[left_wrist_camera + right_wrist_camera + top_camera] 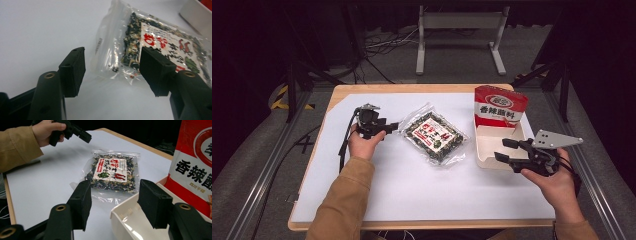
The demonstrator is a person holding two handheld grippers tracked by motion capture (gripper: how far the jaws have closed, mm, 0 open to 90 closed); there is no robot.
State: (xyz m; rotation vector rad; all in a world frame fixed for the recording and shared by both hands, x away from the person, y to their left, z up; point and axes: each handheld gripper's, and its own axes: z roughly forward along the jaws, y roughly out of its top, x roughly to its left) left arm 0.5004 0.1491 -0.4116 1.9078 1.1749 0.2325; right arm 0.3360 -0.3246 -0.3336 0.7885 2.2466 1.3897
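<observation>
Left gripper (pixel 393 125) has its jaws apart right at the left corner of the packet (pixel 434 136) lying mid-table, maybe just touching it, while the right gripper (pixel 503 149) hangs open over the tray (pixel 482 155) rim.

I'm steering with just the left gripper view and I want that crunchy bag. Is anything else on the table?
Observer: Yes, a white tray sits right of the clear snack bag, with a red packet standing in it.
Operator: Where's my other gripper?
Observer: The right gripper hovers at the tray's near edge, jaws open, holding nothing.
Operator: Am I grabbing the bag yet?
Observer: No. From above, the left gripper is at the bag's left corner, jaws open on either side of its edge.
</observation>
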